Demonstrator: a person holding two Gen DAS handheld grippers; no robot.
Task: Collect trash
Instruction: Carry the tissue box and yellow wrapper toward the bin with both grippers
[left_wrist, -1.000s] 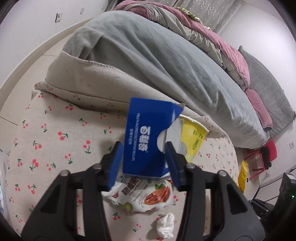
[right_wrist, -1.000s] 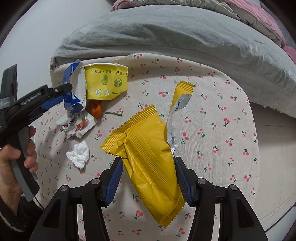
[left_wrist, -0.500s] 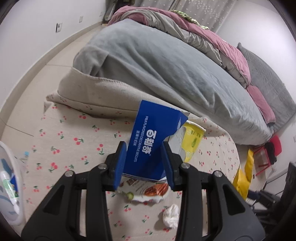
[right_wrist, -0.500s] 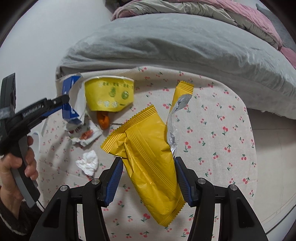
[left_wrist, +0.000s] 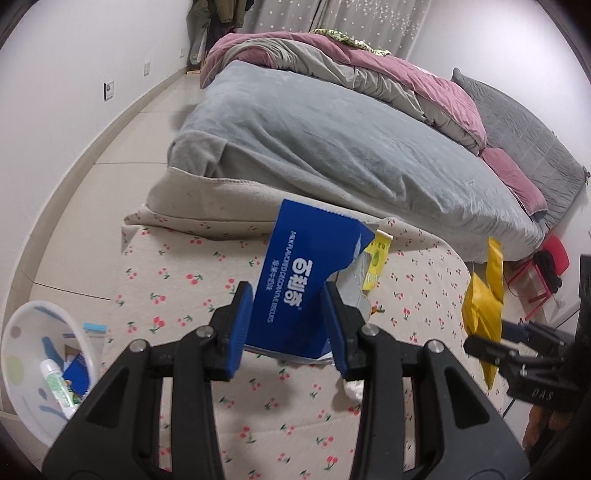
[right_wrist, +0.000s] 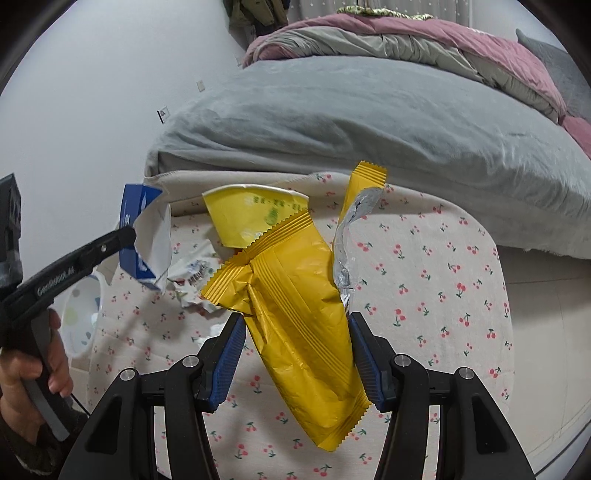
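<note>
A: As you scan from the left, what turns up first?

B: A white bin (left_wrist: 48, 354) at the mat's (left_wrist: 177, 284) left edge, some scraps already in it. Next the left gripper (left_wrist: 290, 325), its jaws pinching a torn blue box (left_wrist: 303, 284) by both flat sides, held clear of the mat. Those jaws have just been closing, the box between them.

A: How should the box handle?

B: Light and stiff, I'd say, though thin card with one end ripped open; a squeeze low on the intact part looks safest, since the torn flap would fold.

A: And in the middle?

B: A yellow cup (right_wrist: 255, 218) on its side, a crumpled wrapper (right_wrist: 192, 273) and a white tissue wad (left_wrist: 352, 387), all lying on the mat.

A: The right?

B: The right gripper (right_wrist: 297, 354) has its jaws pressed on a yellow pouch (right_wrist: 295, 310), lifted, its top flopping leftward. Soft, slick film, likely near weightless; gripping mid-body across a crease should stop it sliding. A silver-lined strip (right_wrist: 351, 243) hangs just beside it; whether it is attached I cannot tell
</note>
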